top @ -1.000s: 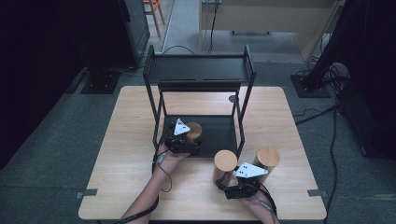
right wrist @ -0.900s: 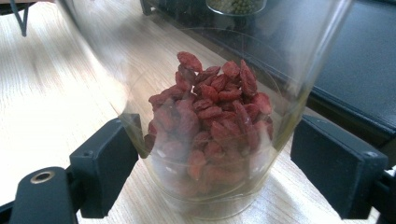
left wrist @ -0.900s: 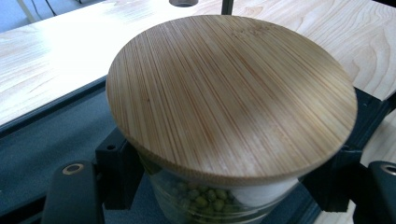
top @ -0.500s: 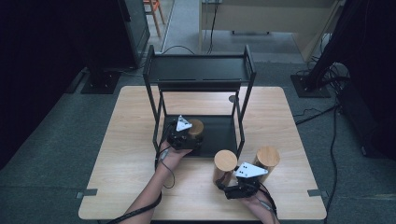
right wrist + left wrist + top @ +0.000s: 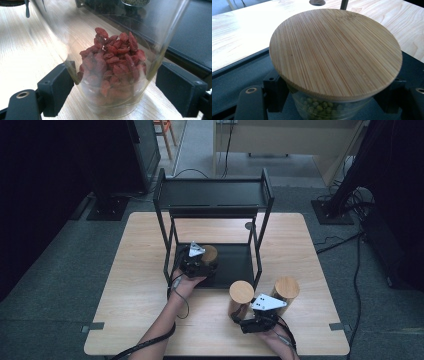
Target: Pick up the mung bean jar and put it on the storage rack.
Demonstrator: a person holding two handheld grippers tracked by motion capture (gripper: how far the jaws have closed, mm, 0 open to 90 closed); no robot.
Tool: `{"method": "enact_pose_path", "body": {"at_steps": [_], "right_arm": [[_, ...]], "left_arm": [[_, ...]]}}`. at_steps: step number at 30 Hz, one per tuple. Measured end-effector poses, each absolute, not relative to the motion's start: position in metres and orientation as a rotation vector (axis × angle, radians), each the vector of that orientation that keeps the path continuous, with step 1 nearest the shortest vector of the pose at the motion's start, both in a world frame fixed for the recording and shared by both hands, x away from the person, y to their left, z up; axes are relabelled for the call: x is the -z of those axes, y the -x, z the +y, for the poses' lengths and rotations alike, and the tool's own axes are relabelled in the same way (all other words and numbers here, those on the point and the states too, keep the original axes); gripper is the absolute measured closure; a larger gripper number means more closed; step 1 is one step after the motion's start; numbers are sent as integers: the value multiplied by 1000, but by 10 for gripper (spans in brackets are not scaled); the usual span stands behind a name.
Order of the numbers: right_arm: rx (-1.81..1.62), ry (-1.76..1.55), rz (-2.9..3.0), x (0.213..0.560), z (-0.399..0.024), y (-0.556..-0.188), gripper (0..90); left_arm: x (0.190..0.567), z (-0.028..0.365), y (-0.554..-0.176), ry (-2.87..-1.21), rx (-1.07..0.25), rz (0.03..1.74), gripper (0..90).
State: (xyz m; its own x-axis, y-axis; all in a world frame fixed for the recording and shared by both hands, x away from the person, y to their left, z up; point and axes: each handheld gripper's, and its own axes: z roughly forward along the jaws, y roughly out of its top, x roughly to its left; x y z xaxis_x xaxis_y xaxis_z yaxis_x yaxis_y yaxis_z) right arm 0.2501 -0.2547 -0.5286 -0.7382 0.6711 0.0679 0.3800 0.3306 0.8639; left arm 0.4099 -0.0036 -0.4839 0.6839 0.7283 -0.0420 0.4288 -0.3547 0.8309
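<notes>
A glass jar of green peas (image 5: 322,107) with a round bamboo lid (image 5: 334,52) stands on the black lower tray (image 5: 235,266) of a metal rack. My left gripper (image 5: 197,265) is shut on this jar (image 5: 209,254), one jaw pressed against each side of the glass. A taller glass jar of red dried berries (image 5: 112,62) rests on the wooden table (image 5: 130,270) in front of the rack. My right gripper (image 5: 252,320) holds that jar (image 5: 241,295) low down, and its pads (image 5: 58,87) hug the glass on both sides.
The black rack has an upper shelf (image 5: 215,195) and thin corner posts (image 5: 259,245). A third lidded jar (image 5: 286,289) stands just right of my right gripper. A round hole (image 5: 248,225) is cut in the table behind the rack. Cables lie on the floor at right.
My left gripper has pushed the pea jar a little farther onto the lower tray. The right gripper and the berry jar have stayed put.
</notes>
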Motion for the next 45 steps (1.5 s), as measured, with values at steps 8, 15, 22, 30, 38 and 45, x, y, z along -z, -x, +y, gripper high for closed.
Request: {"method": "enact_pose_path", "body": {"at_steps": [8,15,22,30,38,45], "right_arm": [[-1367,-943,2295,529,-255,-250,150],[-1368,-947,2298,529,-255,-250,150],[-1363,-942,2301,529,-255,-250,150],[-1363,-940,2304,529,-255,-250,150],[-1359,-936,2306,529,-254,-250,150],[-1355,-933,2309,529,-254,-250,150]], "left_arm": [[486,-3,-416,-2003,-441,905,257],[486,-5,-422,-2021,-456,905,256],[489,-9,-426,-2020,-433,921,256],[490,-15,-429,-2017,-441,921,256],[491,-15,-433,-2025,-472,917,256],[492,-14,-434,-2022,-469,923,252]]}}
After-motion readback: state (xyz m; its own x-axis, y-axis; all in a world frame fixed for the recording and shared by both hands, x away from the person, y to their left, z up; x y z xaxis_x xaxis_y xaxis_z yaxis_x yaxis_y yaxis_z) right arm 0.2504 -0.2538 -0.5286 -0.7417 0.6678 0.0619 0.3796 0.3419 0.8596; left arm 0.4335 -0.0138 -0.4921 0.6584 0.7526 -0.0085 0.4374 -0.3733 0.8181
